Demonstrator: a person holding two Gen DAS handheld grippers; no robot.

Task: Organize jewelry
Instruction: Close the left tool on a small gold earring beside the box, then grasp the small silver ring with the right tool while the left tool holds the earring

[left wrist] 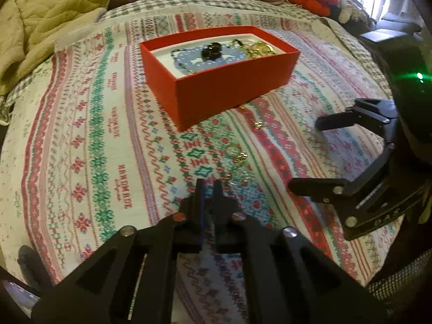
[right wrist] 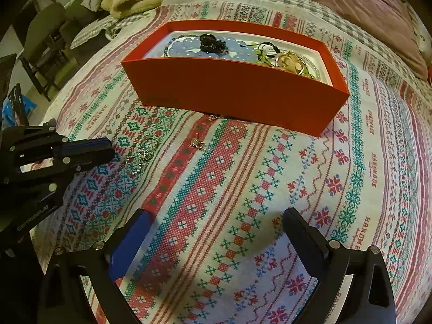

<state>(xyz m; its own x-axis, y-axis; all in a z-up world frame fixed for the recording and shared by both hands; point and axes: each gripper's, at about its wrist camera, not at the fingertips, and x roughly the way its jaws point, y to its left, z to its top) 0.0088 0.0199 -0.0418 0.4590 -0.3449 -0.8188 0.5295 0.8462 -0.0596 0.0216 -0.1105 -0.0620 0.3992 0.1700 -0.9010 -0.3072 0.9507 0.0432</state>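
Left wrist view: the left claw point(left wrist: 209, 189) is seen with its fingers nearly pressed together, a thin gap left between them and nothing visibly pinched. It is aimed at small gold-toned jewelry pieces point(left wrist: 239, 158) scattered on the patterned bedspread point(left wrist: 81, 140), just beyond its tips, probably because those pieces are next to be collected. A red box point(left wrist: 224, 91) sits farther off, open-topped so items can be dropped in. A blue bead bracelet point(left wrist: 205, 58), a dark item and gold pieces are seen inside on a white lining. The right claw point(left wrist: 313, 154) is held spread at the right, empty.

Right wrist view: the right claw point(right wrist: 216, 224) is spread wide above bare bedspread point(right wrist: 351, 189), apparently kept clear. The left claw point(right wrist: 108, 148) enters from the left, almost closed, its tips just beside silvery rings point(right wrist: 144, 152). A small gold piece point(right wrist: 197, 143) lies between these and the red box point(right wrist: 243, 91); another point(right wrist: 213, 117) lies at the box's near wall.
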